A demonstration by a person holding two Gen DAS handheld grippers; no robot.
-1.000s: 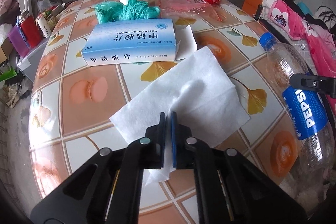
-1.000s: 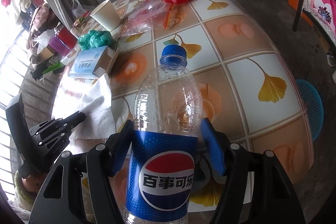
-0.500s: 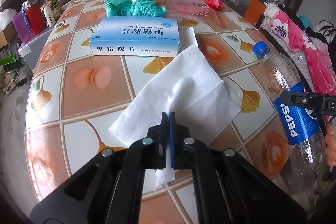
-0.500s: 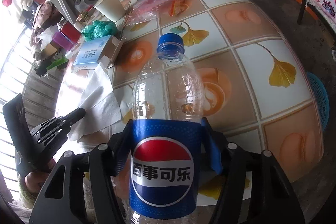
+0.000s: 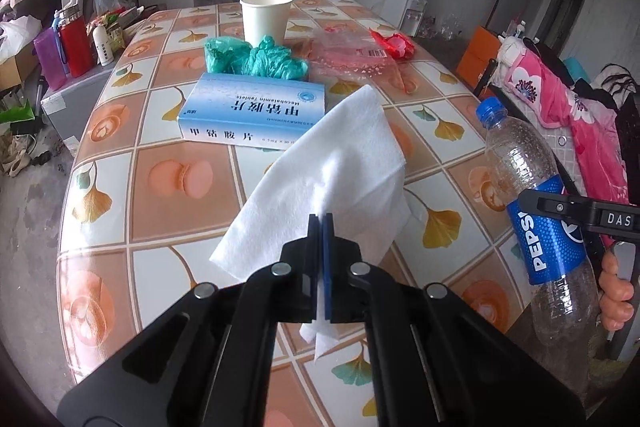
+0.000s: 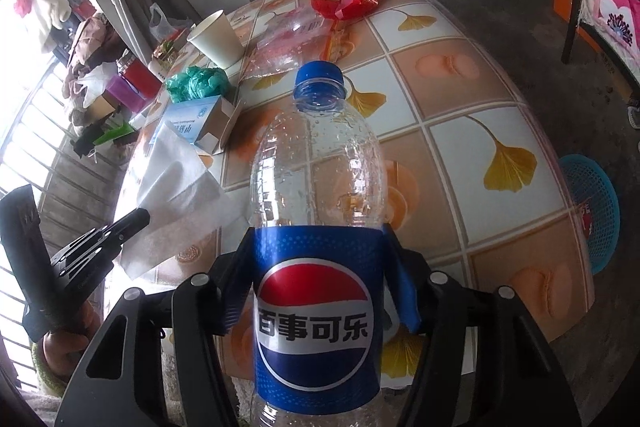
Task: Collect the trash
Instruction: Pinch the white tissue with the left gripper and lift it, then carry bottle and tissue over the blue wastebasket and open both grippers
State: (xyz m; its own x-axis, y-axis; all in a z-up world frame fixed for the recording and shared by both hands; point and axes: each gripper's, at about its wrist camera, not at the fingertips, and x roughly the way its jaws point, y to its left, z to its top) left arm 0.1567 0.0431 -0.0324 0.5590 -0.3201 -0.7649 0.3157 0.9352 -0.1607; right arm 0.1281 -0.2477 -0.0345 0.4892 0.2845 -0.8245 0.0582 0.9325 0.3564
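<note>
Tiled in orange and white with yellow leaves, the table (image 5: 192,187) is filling both views, with a cluttered room behind it. Nearest in the left wrist view, the left gripper (image 5: 320,223) is pinching a white tissue (image 5: 340,163) with its jaws fully together, and the tissue is hanging lifted off the table. Beside it, the right gripper (image 6: 318,267) is closing its jaws around the blue label of an empty plastic bottle (image 6: 316,163), its pads pressing the label on both sides.

Farther along are lying a blue medicine box (image 5: 256,111), a green plastic bag (image 5: 256,59), a clear wrapper (image 5: 348,51), a red wrapper (image 5: 394,45) and a paper cup (image 5: 266,15).

Squeezing the bottle gently looks wise, since thin plastic may buckle and slip; keeping the tissue pinched deep should stop it sliding free.

Off the table's right edge, a blue basket (image 6: 596,215) is sitting on the floor, partly cut off by the table, so what it is holding is unclear. The bottle's base is out of frame.
</note>
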